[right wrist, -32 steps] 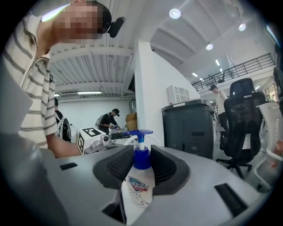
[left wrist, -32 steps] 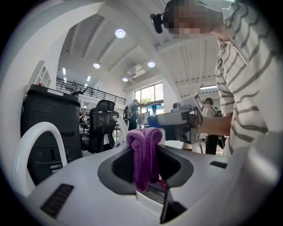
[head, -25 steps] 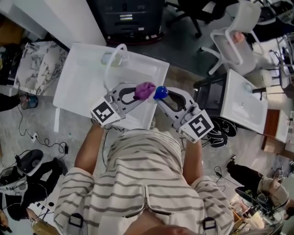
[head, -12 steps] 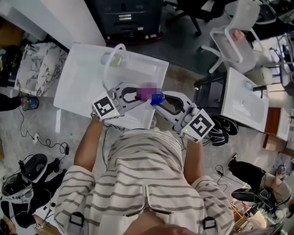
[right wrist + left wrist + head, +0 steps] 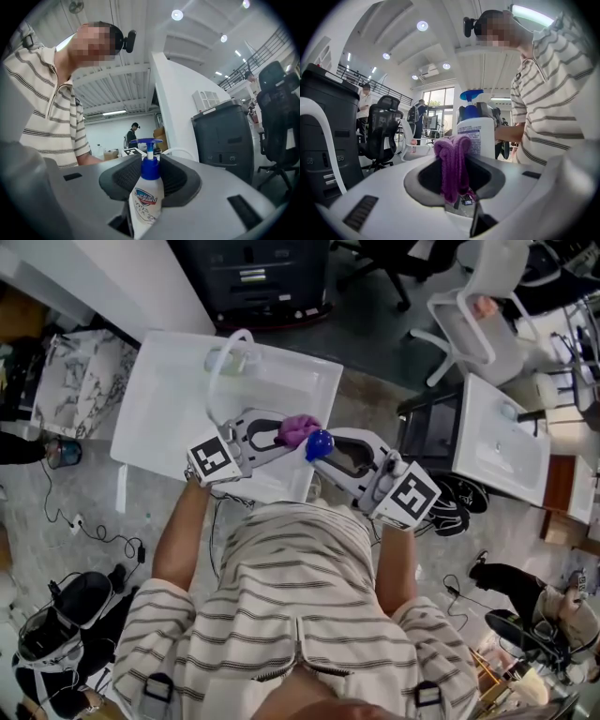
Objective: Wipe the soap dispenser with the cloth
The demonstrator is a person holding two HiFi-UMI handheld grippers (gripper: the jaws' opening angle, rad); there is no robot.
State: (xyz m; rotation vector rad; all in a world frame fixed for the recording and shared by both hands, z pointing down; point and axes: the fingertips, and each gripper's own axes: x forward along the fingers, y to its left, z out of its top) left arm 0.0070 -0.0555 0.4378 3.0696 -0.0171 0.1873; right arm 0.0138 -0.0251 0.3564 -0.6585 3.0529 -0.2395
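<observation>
Logged right gripper point(image 5: 330, 448) pinching dispenser point(image 5: 318, 442) at the bottle body, fingers point(image 5: 180, 180) pressed on either side of it; bottle upright in the right gripper view, blue pump head above the pads, label facing the camera.

Logged left gripper point(image 5: 281, 434) clamped on cloth point(image 5: 300, 429); purple fabric bunched and folded between the fingers point(image 5: 426, 176), a loop of it standing above them.

Found both grippers raised in front of the chest, tips pointing toward each other over the near edge of white basin point(image 5: 150, 418); dispenser held clear of the basin, resting on nothing.

Saw cloth just beside the dispenser, on its left in the head view; in the left gripper view, fabric right in front of the white bottle side; contact not possible to confirm.

Noted curved tap point(image 5: 242, 332) at the far side of the basin; striped shirt point(image 5: 300, 606) filling the lower head view; second basin point(image 5: 502, 451) and white chair point(image 5: 478, 320) off to the right, well apart.
</observation>
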